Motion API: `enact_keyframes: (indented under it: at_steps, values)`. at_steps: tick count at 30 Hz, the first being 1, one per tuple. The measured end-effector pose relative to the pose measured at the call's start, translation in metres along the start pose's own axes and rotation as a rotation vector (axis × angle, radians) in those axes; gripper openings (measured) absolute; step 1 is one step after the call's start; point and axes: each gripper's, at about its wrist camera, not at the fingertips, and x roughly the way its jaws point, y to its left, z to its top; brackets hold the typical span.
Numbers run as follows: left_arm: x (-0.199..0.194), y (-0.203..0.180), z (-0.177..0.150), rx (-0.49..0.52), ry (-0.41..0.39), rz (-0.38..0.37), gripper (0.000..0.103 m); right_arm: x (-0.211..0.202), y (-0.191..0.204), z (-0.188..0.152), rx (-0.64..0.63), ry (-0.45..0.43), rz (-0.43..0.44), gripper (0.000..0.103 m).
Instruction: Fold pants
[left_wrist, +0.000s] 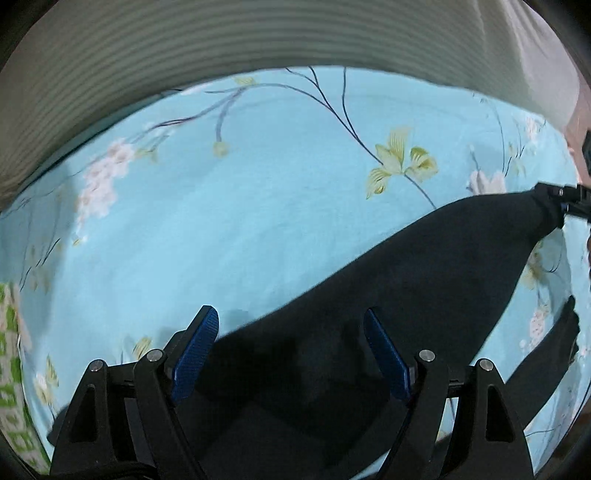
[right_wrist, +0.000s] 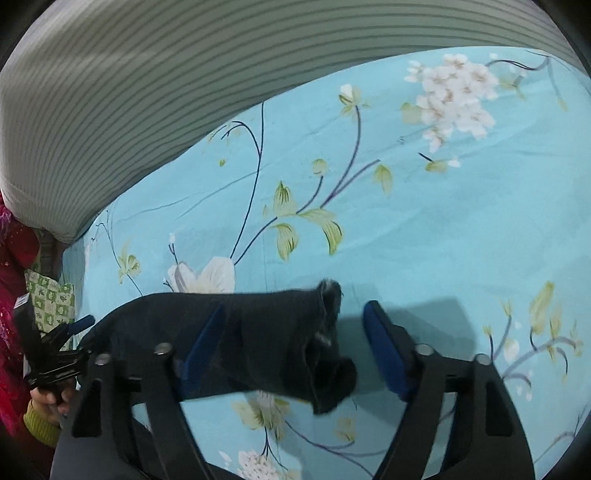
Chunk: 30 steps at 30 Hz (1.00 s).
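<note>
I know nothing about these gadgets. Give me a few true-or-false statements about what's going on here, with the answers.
1. The pants are black. True.
2. They lie on a plain white sheet. False: the bedsheet is light blue with printed flowers.
3. The left gripper is clamped shut. False: its blue pads stand wide apart above the fabric.
4. A striped pillow lies along the far edge of the bedsheet. True.
5. The right gripper is open, with pants fabric draped over one of its fingers. True.
</note>
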Motion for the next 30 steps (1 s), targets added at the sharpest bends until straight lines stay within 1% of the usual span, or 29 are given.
enact_keyframes:
  at_steps: [1, 2, 4, 5, 6, 7, 8, 9, 10, 11, 12, 13, 14, 15, 19, 22, 24, 25, 30]
  values:
    - [0.005, 0.0, 0.003, 0.01, 0.009, 0.0, 0.081, 0.002, -0.001, 0.003, -0.011, 0.01, 0.002, 0.066]
    - [0.01, 0.0, 0.007, 0.018, 0.02, 0.003, 0.081, 0.003, -0.001, 0.003, -0.022, 0.019, 0.004, 0.058]
    - [0.021, 0.001, 0.013, 0.032, 0.044, -0.002, 0.082, 0.007, 0.001, 0.004, -0.04, 0.049, 0.005, 0.049]
    - [0.024, 0.001, 0.017, 0.038, 0.053, -0.011, 0.082, 0.009, 0.002, 0.003, -0.053, 0.059, -0.001, 0.04]
    - [0.027, 0.001, 0.019, 0.045, 0.061, -0.025, 0.081, 0.009, 0.003, 0.002, -0.069, 0.066, -0.006, 0.034]
    - [0.028, 0.001, 0.021, 0.054, 0.067, -0.039, 0.079, 0.012, 0.008, 0.002, -0.074, 0.072, -0.007, 0.023]
    - [0.029, -0.001, 0.022, 0.071, 0.072, -0.054, 0.07, 0.01, 0.007, 0.0, -0.082, 0.066, -0.007, 0.019]
    - [0.029, -0.004, 0.023, 0.093, 0.075, -0.069, 0.055, 0.01, 0.009, -0.001, -0.087, 0.058, -0.003, 0.017]
    - [0.027, -0.007, 0.023, 0.113, 0.075, -0.086, 0.044, 0.006, 0.01, -0.002, -0.099, 0.042, 0.005, 0.015]
    - [0.024, -0.011, 0.022, 0.133, 0.078, -0.106, 0.021, 0.003, 0.011, -0.004, -0.11, 0.029, 0.004, 0.015]
    - [0.021, -0.015, 0.021, 0.151, 0.08, -0.114, 0.012, -0.001, 0.011, -0.006, -0.124, 0.014, 0.004, 0.015]
    - [0.017, -0.019, 0.019, 0.168, 0.069, -0.1, 0.011, -0.002, 0.014, -0.002, -0.122, 0.012, 0.009, 0.014]
    - [0.011, -0.022, 0.016, 0.186, 0.053, -0.089, 0.007, -0.004, 0.018, -0.003, -0.129, -0.003, 0.014, 0.014]
    - [0.003, -0.025, 0.011, 0.197, 0.038, -0.09, 0.007, -0.005, 0.023, -0.004, -0.136, -0.018, 0.019, 0.014]
    - [-0.017, -0.034, -0.013, 0.181, 0.007, -0.123, 0.005, -0.017, 0.025, -0.013, -0.16, -0.055, 0.033, 0.014]
    - [-0.033, -0.043, -0.042, 0.164, -0.001, -0.133, 0.005, -0.025, 0.023, -0.026, -0.176, -0.072, 0.05, 0.014]
    - [-0.037, -0.047, -0.056, 0.149, -0.001, -0.138, 0.005, -0.029, 0.023, -0.035, -0.18, -0.079, 0.059, 0.013]
    - [-0.045, -0.057, -0.074, 0.143, -0.004, -0.14, 0.005, -0.032, 0.022, -0.041, -0.185, -0.084, 0.062, 0.013]
    - [-0.068, -0.075, -0.121, 0.116, -0.014, -0.15, 0.005, -0.052, 0.013, -0.072, -0.245, -0.093, 0.049, 0.013]
